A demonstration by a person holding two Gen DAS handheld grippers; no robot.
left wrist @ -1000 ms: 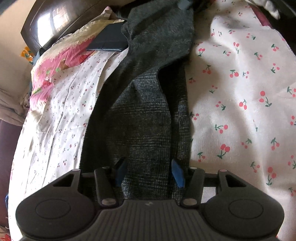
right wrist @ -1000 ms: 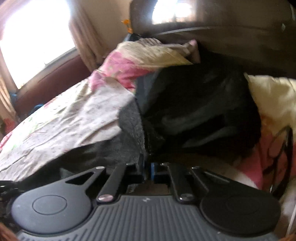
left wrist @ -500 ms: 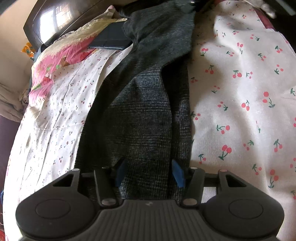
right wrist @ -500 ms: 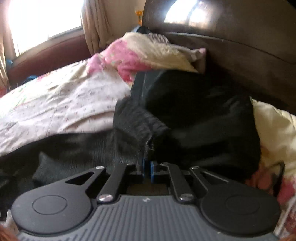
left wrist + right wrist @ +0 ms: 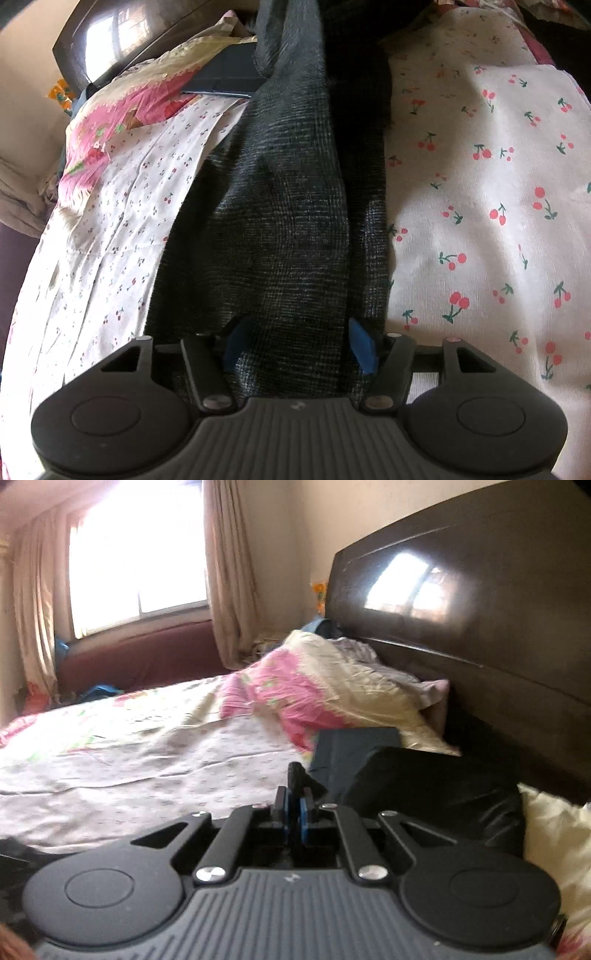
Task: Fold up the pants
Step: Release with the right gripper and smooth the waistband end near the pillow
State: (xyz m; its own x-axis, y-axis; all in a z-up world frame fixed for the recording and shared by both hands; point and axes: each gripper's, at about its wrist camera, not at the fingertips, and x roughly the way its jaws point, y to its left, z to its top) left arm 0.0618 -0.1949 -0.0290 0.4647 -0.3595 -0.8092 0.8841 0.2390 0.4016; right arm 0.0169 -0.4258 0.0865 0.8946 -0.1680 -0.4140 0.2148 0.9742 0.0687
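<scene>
Your left gripper (image 5: 297,343) had its jaws spread and just opening wider, the dark checked pants (image 5: 288,221) lying between the blue pads, running up the cherry-print bedsheet (image 5: 480,221) toward the headboard (image 5: 480,609). Your right gripper (image 5: 294,805) was pressed together, pinching a dark edge of the pants, raised above the sheet near the headboard.

The right gripper (image 5: 294,805) has its jaws pinched on an edge of dark pants fabric (image 5: 295,773), above a cherry-print sheet (image 5: 155,753), with a pink-and-cream quilt (image 5: 314,686) and dark headboard (image 5: 480,609) beyond, a bright window (image 5: 136,554) far left.
</scene>
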